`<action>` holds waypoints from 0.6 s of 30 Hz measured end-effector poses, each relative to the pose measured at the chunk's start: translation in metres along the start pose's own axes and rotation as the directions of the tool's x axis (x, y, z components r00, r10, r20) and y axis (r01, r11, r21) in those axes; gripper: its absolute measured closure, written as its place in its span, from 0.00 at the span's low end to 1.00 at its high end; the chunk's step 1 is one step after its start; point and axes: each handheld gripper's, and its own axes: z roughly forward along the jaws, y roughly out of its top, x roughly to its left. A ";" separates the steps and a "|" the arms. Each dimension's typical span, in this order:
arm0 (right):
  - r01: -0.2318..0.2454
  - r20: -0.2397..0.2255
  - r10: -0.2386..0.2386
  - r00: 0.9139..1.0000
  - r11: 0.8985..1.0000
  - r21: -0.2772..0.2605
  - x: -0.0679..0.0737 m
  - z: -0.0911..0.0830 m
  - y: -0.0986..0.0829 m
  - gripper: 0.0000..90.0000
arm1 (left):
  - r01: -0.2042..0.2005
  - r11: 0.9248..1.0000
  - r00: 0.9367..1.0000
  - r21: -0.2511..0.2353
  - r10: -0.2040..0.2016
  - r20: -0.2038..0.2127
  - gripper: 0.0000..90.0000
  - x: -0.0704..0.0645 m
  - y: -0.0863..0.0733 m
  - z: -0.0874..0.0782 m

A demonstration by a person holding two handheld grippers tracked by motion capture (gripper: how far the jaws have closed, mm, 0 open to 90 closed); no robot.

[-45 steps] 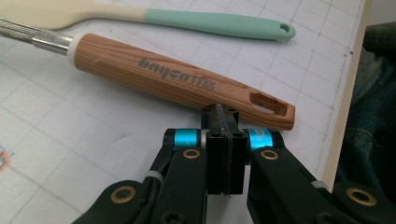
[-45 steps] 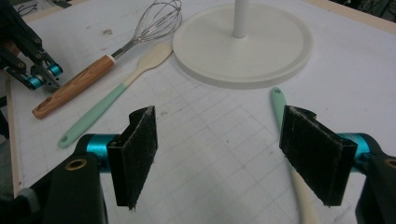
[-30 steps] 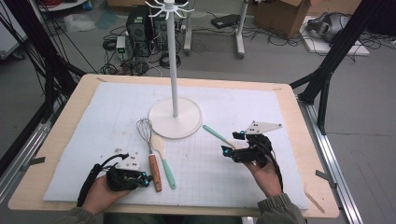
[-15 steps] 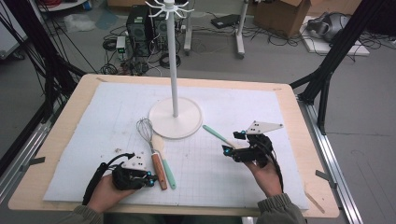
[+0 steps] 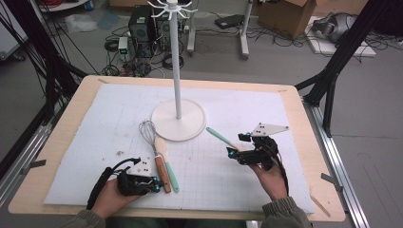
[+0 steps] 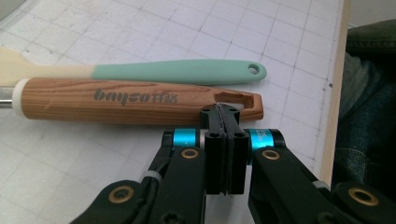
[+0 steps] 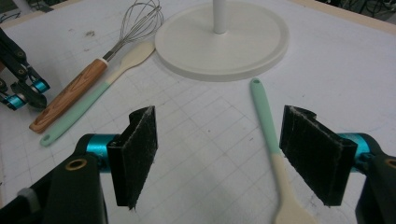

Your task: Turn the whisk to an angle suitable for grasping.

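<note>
A whisk (image 5: 148, 130) with a wooden handle (image 6: 116, 100) lies left of centre, and a mint-handled spatula (image 6: 182, 72) lies alongside it. My left gripper (image 6: 224, 112) is shut with nothing in it, its tip right at the looped end of the wooden handle; the high view places it (image 5: 156, 182) near the front edge. My right gripper (image 7: 217, 154) is open wide, straddling a second mint-handled spatula (image 7: 262, 114) that lies on the mat. From above, the right gripper (image 5: 236, 146) sits over that spatula (image 5: 217, 136).
A white hook stand (image 5: 177, 61) rises from a round base (image 5: 190, 124) at the middle of the white grid mat (image 5: 285, 175). The wooden table edge (image 6: 337, 79) runs close behind the left gripper. A person's trouser leg (image 6: 369, 93) is beyond it.
My left gripper has slid a little to the right, up to the end of the wooden handle. The right gripper and the utensils have stayed put.
</note>
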 end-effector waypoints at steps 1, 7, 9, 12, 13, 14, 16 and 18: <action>0.000 0.000 0.000 1.000 1.000 0.004 0.000 0.000 0.000 0.30 | -0.002 1.000 1.000 -0.003 0.002 -0.003 0.98 0.000 0.000 0.001; -0.001 0.002 0.001 1.000 1.000 0.005 0.000 0.000 0.000 0.30 | -0.011 1.000 1.000 0.010 0.011 0.013 0.98 0.000 0.002 0.003; -0.001 0.001 0.001 1.000 1.000 0.006 0.000 0.000 0.000 0.30 | -0.018 1.000 1.000 0.018 0.018 0.023 0.98 -0.002 0.001 0.004; 0.000 0.000 0.000 1.000 1.000 0.004 0.000 0.000 0.000 0.30 | -0.021 1.000 1.000 0.015 0.021 0.021 0.98 -0.002 0.001 0.004; 0.000 0.000 0.000 1.000 1.000 0.004 0.000 0.000 0.000 0.30 | -0.023 1.000 1.000 0.016 0.023 0.021 0.98 -0.002 0.001 0.004; 0.001 0.000 -0.001 1.000 1.000 0.004 0.000 0.000 0.000 0.30 | -0.020 1.000 1.000 0.017 0.020 0.020 0.98 -0.002 0.001 0.004; 0.000 0.000 0.000 1.000 1.000 0.006 0.000 0.000 0.000 0.30 | -0.024 1.000 1.000 0.016 0.024 0.020 0.98 -0.002 0.001 0.004; 0.000 0.000 0.000 1.000 1.000 0.004 0.000 0.000 0.000 0.30 | -0.019 1.000 1.000 0.013 0.019 0.019 0.98 -0.002 0.001 0.003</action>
